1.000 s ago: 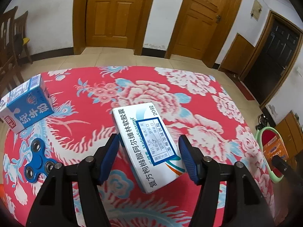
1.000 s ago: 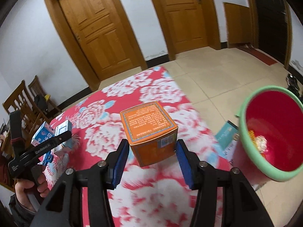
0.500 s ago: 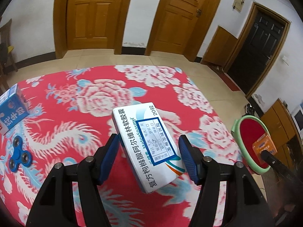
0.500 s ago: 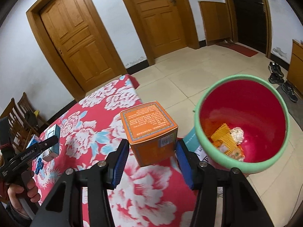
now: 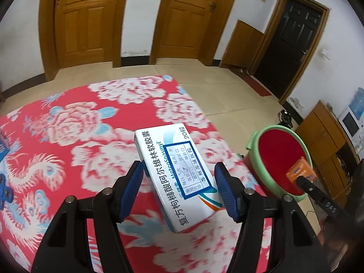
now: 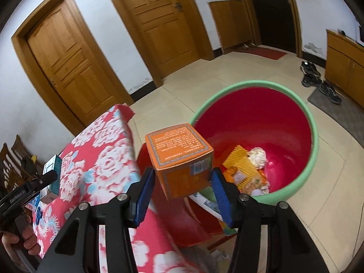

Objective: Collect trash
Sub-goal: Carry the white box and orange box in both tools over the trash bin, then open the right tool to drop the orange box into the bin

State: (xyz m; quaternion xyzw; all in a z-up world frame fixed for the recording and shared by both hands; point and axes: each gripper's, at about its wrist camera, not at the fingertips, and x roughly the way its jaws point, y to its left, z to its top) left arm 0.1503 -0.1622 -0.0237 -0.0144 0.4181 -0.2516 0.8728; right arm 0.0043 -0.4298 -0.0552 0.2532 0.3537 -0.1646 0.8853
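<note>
Now both hands have carried sideways since a second ago — the right gripper (image 6: 182, 187), clamped on the orange box (image 6: 179, 159), hangs over the red bin (image 6: 314, 136). The left gripper (image 5: 179, 187), tilted down over the floral tablecloth (image 5: 79, 136), grips the white medicine box (image 5: 175, 173) — long axis pointing away-left.

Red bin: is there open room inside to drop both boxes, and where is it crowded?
Free: the bin's far red wall and middle, inside the green rim. Crowded: its near floor, with a yellow comb-like piece, crumpled foil and wrappers. The orange box hangs at the near rim.
</note>
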